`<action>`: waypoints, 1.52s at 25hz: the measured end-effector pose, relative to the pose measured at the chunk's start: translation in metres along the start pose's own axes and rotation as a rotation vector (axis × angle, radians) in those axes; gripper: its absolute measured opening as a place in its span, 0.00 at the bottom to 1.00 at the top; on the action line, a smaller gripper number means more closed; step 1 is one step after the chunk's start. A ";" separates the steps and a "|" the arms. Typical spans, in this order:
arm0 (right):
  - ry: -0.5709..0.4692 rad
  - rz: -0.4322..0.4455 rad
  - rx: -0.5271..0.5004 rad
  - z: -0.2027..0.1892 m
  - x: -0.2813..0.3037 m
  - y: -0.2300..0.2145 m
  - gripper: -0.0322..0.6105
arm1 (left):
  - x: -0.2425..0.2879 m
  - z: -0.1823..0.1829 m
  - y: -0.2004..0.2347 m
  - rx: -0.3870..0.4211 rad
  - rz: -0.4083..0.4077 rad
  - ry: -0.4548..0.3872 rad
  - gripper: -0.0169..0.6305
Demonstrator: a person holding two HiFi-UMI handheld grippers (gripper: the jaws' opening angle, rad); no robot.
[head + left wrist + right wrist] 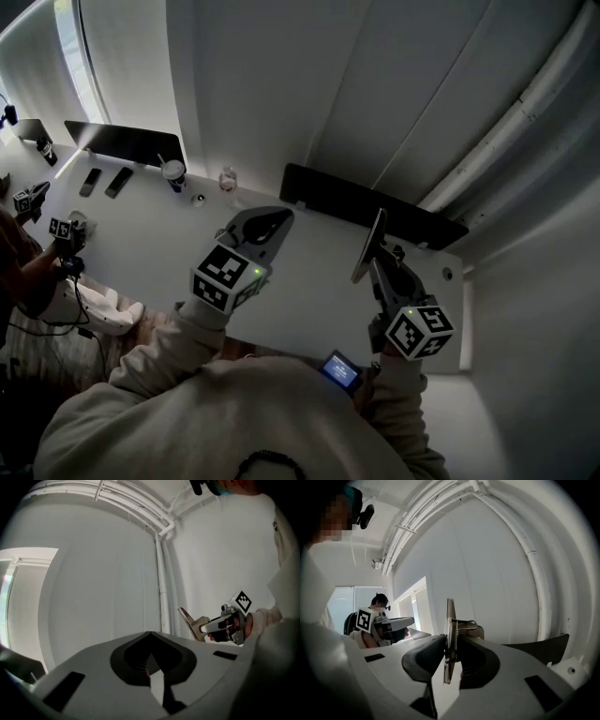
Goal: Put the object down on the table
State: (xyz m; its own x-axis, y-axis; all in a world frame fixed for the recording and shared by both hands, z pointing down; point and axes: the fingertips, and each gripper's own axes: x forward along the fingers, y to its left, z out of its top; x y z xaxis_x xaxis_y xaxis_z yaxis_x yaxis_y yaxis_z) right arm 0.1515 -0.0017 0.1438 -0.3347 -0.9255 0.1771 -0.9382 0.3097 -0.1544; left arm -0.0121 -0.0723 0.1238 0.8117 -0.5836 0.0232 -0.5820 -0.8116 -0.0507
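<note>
Gripping a flat metal plate over the table: right gripper

Item under task: a thin flat grey metal plate with a coil spring and clip fitting on one face. It stands edge-on between the jaws of the right gripper, which are pressed against both its faces. In the head view the plate rises tilted out of the right gripper, its free end pointing up and away from the person, over the right part of the long white table. It appears held off the surface. The left gripper view shows the same plate slanting up from the right gripper in front of a white wall.

The left gripper has its jaws brought together with nothing between them. In the head view it hovers over the middle of the table, well apart from the plate.

Surroundings: a low black divider panel runs along the far table edge just behind the plate. A second black panel stands further left. Near that one are a paper cup with a dark band, a clear drinking glass and two dark flat bars. At the far left another person's arm holds marker-cube grippers
</note>
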 end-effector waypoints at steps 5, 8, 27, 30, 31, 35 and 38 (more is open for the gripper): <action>0.027 0.021 0.009 -0.007 0.007 0.002 0.21 | 0.001 -0.012 0.005 -0.023 0.006 0.034 0.02; 0.066 0.042 0.022 -0.018 0.011 0.003 0.21 | 0.004 -0.020 0.004 -0.021 0.007 0.052 0.02; 0.193 0.038 0.102 -0.077 0.040 -0.021 0.21 | 0.021 -0.098 0.010 -0.148 -0.004 0.164 0.02; 0.209 0.033 0.117 -0.086 0.042 -0.024 0.21 | 0.022 -0.107 0.011 -0.164 -0.005 0.175 0.02; 0.214 0.032 0.122 -0.089 0.042 -0.025 0.21 | 0.022 -0.110 0.011 -0.165 -0.005 0.181 0.02; 0.233 0.032 0.136 -0.099 0.047 -0.029 0.21 | 0.022 -0.124 0.014 -0.157 0.005 0.207 0.02; 0.249 0.027 0.140 -0.105 0.052 -0.030 0.21 | 0.020 -0.133 0.018 -0.183 0.007 0.223 0.02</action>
State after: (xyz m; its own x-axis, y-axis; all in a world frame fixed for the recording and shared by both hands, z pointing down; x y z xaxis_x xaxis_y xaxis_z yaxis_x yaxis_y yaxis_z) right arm 0.1531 -0.0362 0.2602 -0.3872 -0.8299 0.4018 -0.9130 0.2844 -0.2924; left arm -0.0128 -0.1023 0.2562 0.7890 -0.5642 0.2433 -0.6028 -0.7875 0.1285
